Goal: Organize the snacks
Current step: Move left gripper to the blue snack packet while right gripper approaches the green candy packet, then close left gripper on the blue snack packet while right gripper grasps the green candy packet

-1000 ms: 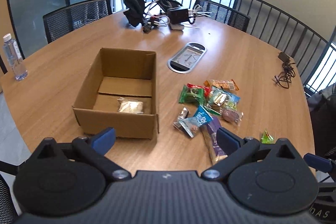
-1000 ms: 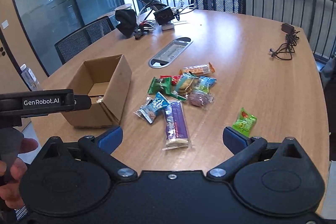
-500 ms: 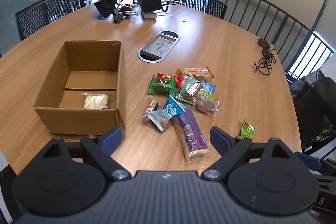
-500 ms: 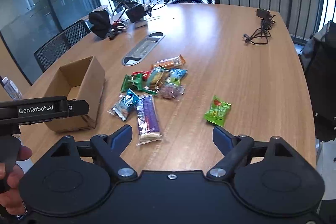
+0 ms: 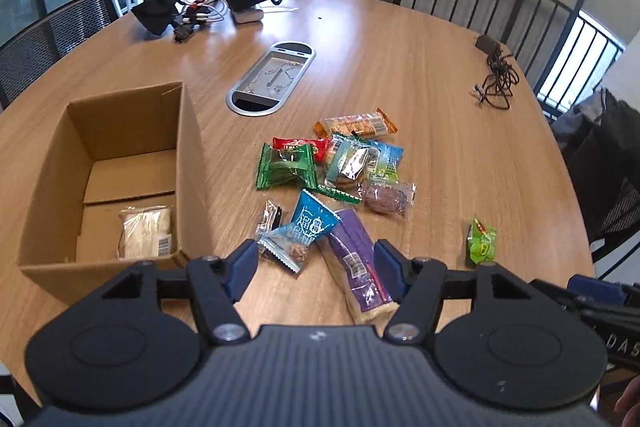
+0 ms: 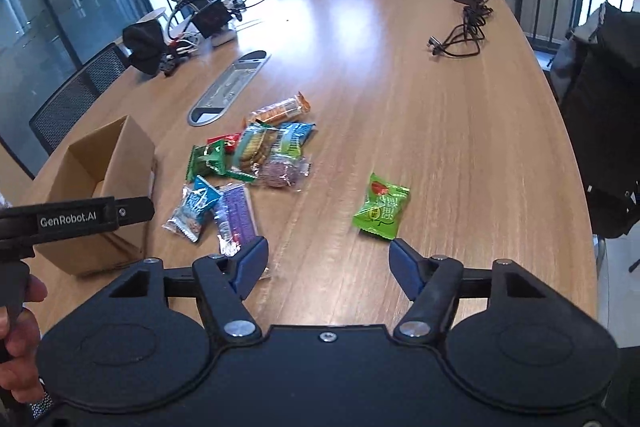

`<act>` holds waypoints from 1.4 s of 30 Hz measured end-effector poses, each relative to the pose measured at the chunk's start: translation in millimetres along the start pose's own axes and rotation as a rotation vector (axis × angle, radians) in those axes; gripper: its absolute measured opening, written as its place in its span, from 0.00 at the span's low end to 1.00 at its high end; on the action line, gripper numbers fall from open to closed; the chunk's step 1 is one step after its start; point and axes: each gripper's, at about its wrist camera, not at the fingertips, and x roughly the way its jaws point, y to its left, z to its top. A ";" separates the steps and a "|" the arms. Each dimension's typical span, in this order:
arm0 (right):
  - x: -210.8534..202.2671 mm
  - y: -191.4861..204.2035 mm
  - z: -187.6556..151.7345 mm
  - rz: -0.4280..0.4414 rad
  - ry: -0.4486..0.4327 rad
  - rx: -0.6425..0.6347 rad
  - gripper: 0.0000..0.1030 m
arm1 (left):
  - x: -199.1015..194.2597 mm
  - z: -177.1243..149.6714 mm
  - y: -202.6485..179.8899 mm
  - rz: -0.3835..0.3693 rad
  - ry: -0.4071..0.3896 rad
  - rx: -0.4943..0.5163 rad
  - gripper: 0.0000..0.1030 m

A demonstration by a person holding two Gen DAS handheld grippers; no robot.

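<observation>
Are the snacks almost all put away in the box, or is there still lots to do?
Lots left. Only one pale wrapped snack lies in the cardboard box. Nothing is in hand: the left gripper and the right gripper are both open and empty. The pile of snacks, including the purple bar, and the lone green packet are on the table.

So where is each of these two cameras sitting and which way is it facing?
Left wrist: on the left gripper, looking down its open fingers at the brown cardboard box and the long purple snack bar.
Right wrist: on the right gripper, open, facing the lone light-green snack packet; the left gripper's black body and a hand show.
Both share box, bar, packet.
</observation>
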 end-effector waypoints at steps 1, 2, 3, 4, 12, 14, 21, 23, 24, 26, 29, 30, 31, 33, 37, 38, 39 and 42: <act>3.3 -1.3 1.4 -0.006 0.004 0.007 0.62 | 4.6 1.6 -0.9 0.003 0.007 0.017 0.58; 6.4 -2.5 2.8 -0.011 0.008 0.014 0.61 | 9.1 3.1 -1.4 0.004 0.014 0.033 0.56; 9.7 -3.5 4.4 -0.014 0.013 0.023 0.59 | 13.4 4.5 -1.8 0.003 0.020 0.044 0.55; 13.3 -5.0 6.0 -0.017 0.019 0.033 0.58 | 18.4 6.6 -2.2 0.001 0.026 0.056 0.54; 41.3 -12.8 16.5 -0.051 0.054 0.078 0.54 | 56.2 16.6 -8.4 0.018 0.063 0.181 0.51; 47.9 -13.3 17.8 -0.058 0.063 0.086 0.54 | 66.4 17.5 -8.3 0.021 0.079 0.201 0.50; 71.8 -16.1 20.7 -0.081 0.102 0.114 0.48 | 95.2 16.9 -4.5 0.037 0.140 0.261 0.46; 78.1 -16.7 20.4 -0.088 0.112 0.121 0.47 | 99.3 16.9 -3.2 0.037 0.143 0.281 0.46; 82.0 -17.1 20.6 -0.093 0.117 0.125 0.47 | 100.7 17.3 -2.9 0.036 0.142 0.292 0.46; 87.7 -17.8 21.0 -0.102 0.124 0.134 0.47 | 103.7 18.1 -3.0 0.034 0.141 0.317 0.46; 96.6 -18.7 23.0 -0.115 0.131 0.149 0.46 | 109.4 19.5 -4.1 0.027 0.150 0.345 0.46; 100.0 -19.3 23.8 -0.120 0.135 0.154 0.46 | 110.9 19.6 -4.3 0.028 0.154 0.352 0.46; 102.7 -19.8 24.3 -0.124 0.137 0.157 0.46 | 112.3 19.7 -4.6 0.029 0.157 0.358 0.45; 108.4 -21.6 25.7 -0.134 0.141 0.162 0.46 | 115.5 19.7 -4.7 0.026 0.172 0.367 0.42; 118.6 -23.1 28.3 -0.158 0.145 0.167 0.46 | 116.5 19.9 -3.1 0.016 0.180 0.370 0.29; 120.8 -23.9 28.8 -0.163 0.146 0.168 0.46 | 116.9 19.7 -2.8 0.012 0.182 0.370 0.29; 123.1 -24.8 29.2 -0.166 0.148 0.171 0.46 | 117.6 19.6 -2.1 0.008 0.188 0.366 0.29; 129.4 -25.4 29.5 -0.174 0.154 0.172 0.46 | 118.5 19.4 -0.5 0.001 0.193 0.356 0.27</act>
